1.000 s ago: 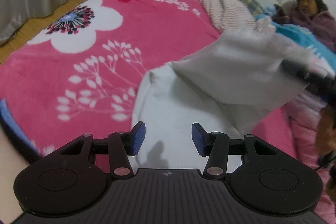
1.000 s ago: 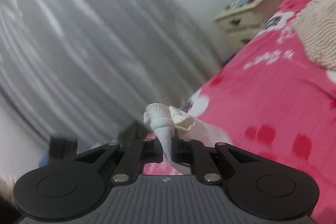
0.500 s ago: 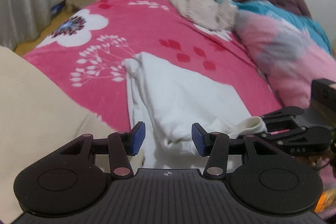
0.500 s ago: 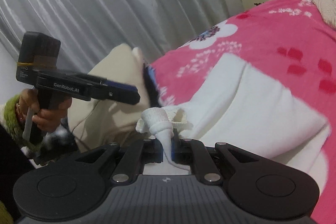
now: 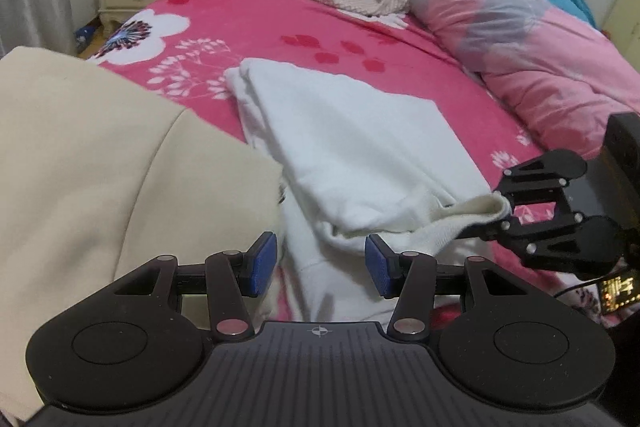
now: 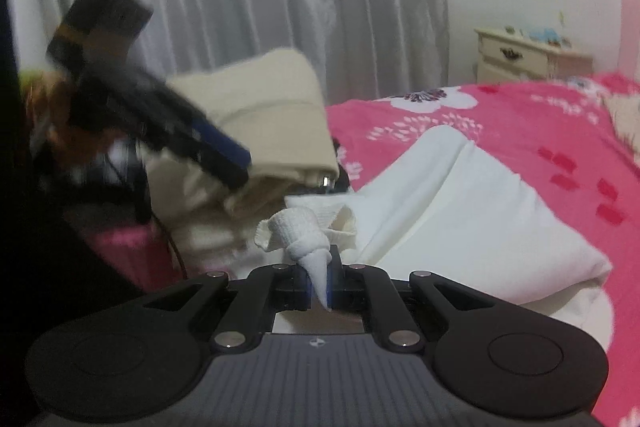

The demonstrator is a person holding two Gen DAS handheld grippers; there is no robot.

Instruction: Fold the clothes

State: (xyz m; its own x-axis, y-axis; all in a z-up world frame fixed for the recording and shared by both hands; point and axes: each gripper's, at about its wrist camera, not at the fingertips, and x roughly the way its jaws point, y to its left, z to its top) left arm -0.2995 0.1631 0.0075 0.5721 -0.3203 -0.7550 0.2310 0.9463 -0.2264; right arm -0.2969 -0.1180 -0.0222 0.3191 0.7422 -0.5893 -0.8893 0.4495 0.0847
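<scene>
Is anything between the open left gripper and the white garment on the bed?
Nothing visible blocks it. The left gripper hangs open and empty right over the white garment, whose near folds show between its blue pads. A beige garment lies beside it to the left. The right gripper already pinches the white cuff.

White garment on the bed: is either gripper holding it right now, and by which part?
The right gripper is shut on the white garment, pinching its ribbed cuff at the near end. The left gripper is open and holds nothing.
</scene>
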